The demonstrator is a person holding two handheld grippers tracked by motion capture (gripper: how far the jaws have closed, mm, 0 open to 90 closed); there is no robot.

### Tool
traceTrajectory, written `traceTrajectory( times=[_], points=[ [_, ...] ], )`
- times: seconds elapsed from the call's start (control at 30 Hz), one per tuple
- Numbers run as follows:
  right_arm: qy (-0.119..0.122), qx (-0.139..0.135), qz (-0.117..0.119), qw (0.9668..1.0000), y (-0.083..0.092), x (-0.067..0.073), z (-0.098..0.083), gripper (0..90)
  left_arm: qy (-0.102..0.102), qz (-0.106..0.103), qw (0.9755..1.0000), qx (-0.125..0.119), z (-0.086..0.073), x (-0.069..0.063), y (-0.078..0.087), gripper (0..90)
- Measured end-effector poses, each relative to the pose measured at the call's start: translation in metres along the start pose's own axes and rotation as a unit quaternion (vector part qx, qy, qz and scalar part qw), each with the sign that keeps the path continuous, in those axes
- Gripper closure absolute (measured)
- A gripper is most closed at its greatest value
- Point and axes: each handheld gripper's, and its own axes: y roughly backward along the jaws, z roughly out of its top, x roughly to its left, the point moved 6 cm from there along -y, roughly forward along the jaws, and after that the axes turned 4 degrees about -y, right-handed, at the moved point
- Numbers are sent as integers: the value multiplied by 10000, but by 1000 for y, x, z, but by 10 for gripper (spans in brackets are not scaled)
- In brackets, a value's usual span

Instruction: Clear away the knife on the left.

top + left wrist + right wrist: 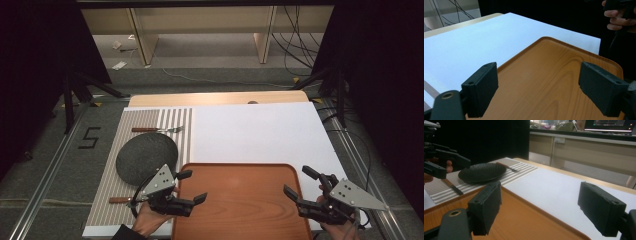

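White board (255,130) covers most of the table, with a striped placemat (112,195) along its left side and dark curtains closing in both flanks. On the mat: a black plate (146,157), a fork (157,129) beyond it, a knife (120,200) on the near side. Wooden tray (242,200) sits at the near edge of the board, its left rim just beside the mat, nothing on it. Left gripper (192,186) hovers over the tray's left rim, jaws spread wide, nothing between them; the left gripper view looks across the bare tray surface. Right gripper (297,182) hangs at the tray's right rim, jaws likewise apart and empty. Both hands flank the tray, so a two-sided lift or slide looks likely. Judgement on handling: tray appears rigid, broad and fairly light, with a smooth lacquered grain that may be slippery under the pads. Its shallow raised lip is the only purchase; best to pinch that lip at the middle of each short side, evenly, or the tray may tilt or pivot. Low fragility.
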Motion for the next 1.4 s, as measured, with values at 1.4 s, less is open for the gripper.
traceTrajectory(
  times=[1.4],
  points=[
    [-10,17,-14,10000,0,-1,-1,201,-437,-202,9951,869,4,1,-2,158]
  ],
)
